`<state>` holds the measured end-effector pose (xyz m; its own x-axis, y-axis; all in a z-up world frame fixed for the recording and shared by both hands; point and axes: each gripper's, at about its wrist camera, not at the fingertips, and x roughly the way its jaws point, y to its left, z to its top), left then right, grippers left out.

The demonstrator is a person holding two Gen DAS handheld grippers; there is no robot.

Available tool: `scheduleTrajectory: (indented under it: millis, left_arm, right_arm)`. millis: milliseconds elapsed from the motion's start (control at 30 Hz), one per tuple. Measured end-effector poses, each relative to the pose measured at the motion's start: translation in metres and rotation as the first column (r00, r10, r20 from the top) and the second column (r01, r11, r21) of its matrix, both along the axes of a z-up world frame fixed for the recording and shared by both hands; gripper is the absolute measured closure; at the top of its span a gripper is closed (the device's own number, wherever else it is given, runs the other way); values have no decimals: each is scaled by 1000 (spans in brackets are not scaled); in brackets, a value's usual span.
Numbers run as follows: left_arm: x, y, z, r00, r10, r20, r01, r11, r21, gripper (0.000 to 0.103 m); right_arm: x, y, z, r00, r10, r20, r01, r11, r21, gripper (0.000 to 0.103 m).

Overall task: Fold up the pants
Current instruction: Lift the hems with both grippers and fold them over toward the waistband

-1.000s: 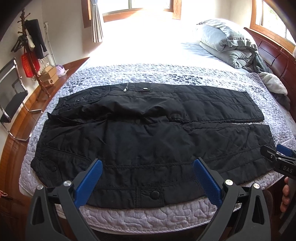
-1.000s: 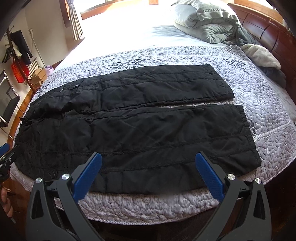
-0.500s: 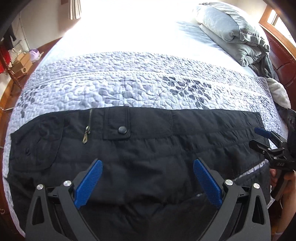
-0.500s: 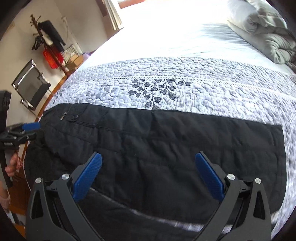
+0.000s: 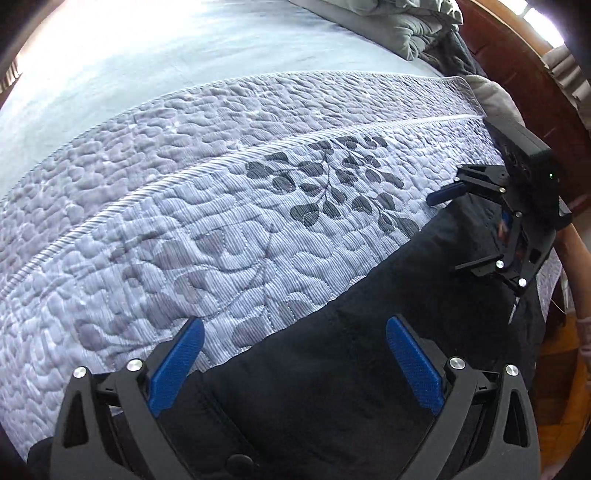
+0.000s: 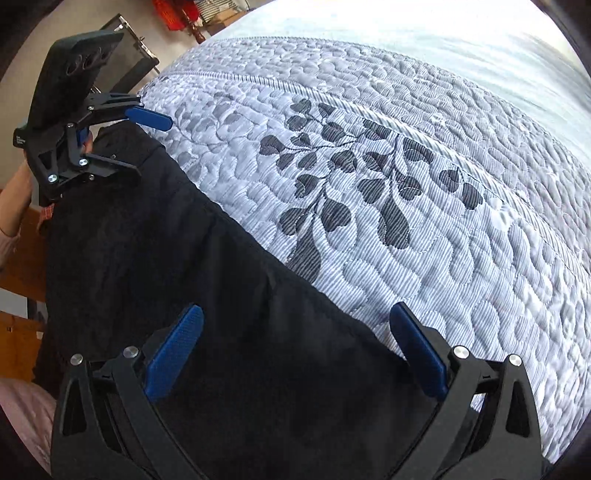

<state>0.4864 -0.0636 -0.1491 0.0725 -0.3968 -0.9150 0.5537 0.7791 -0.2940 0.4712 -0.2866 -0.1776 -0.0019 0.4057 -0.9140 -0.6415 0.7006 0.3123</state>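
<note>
Black pants [image 5: 369, 354] lie flat on a grey quilted bedspread [image 5: 221, 206]; they also show in the right wrist view [image 6: 177, 266]. My left gripper [image 5: 293, 345] is open, low over the pants' far edge near the waistband button [image 5: 236, 461]. My right gripper [image 6: 295, 332] is open, low over the far edge of the far leg. Each gripper shows in the other's view, open over that same far edge: the right one [image 5: 454, 236] and the left one [image 6: 147, 144].
The bedspread with a dark leaf print [image 6: 351, 173] stretches beyond the pants. A folded grey duvet [image 5: 406, 26] and a wooden headboard [image 5: 517, 74] are at the back right. A chair [image 6: 129, 62] and wood floor [image 6: 18, 280] are off the left bed edge.
Both grippers have moved forward across the pants and dropped lower, from the near edge to the far edge. Both stay open.
</note>
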Motion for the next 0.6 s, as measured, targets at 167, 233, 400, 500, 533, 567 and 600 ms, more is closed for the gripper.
scheduleTrajectory:
  millis: [167, 233, 400, 500, 533, 567, 600]
  left_arm:
    - [1, -13, -18, 994, -105, -24, 106, 993, 47, 4]
    - [-1, -16, -21, 991, -133, -10, 134, 990, 53, 4]
    - [-5, -25, -21, 980, -199, 12, 198, 979, 36, 4]
    - [-6, -30, -18, 969, -244, 37, 242, 969, 43, 4]
    - [-5, -32, -18, 966, -255, 40, 253, 966, 46, 4]
    - [-4, -34, -18, 963, -266, 35, 264, 963, 44, 4]
    - [-1, -36, -19, 961, -277, 22, 276, 960, 38, 4]
  right_arm:
    - [2, 6, -5, 999, 48, 21, -48, 999, -11, 3]
    - [0, 16, -7, 995, 85, 59, -81, 995, -58, 9]
    - [-11, 14, 3, 990, 111, 86, -107, 993, -48, 78]
    - [-20, 7, 12, 985, 129, 116, -125, 991, -38, 94]
    - [-24, 8, 15, 981, 134, 141, -130, 991, -41, 95]
    - [-29, 5, 20, 977, 132, 166, -128, 991, -39, 96]
    - [-33, 3, 26, 974, 127, 190, -124, 992, -28, 96]
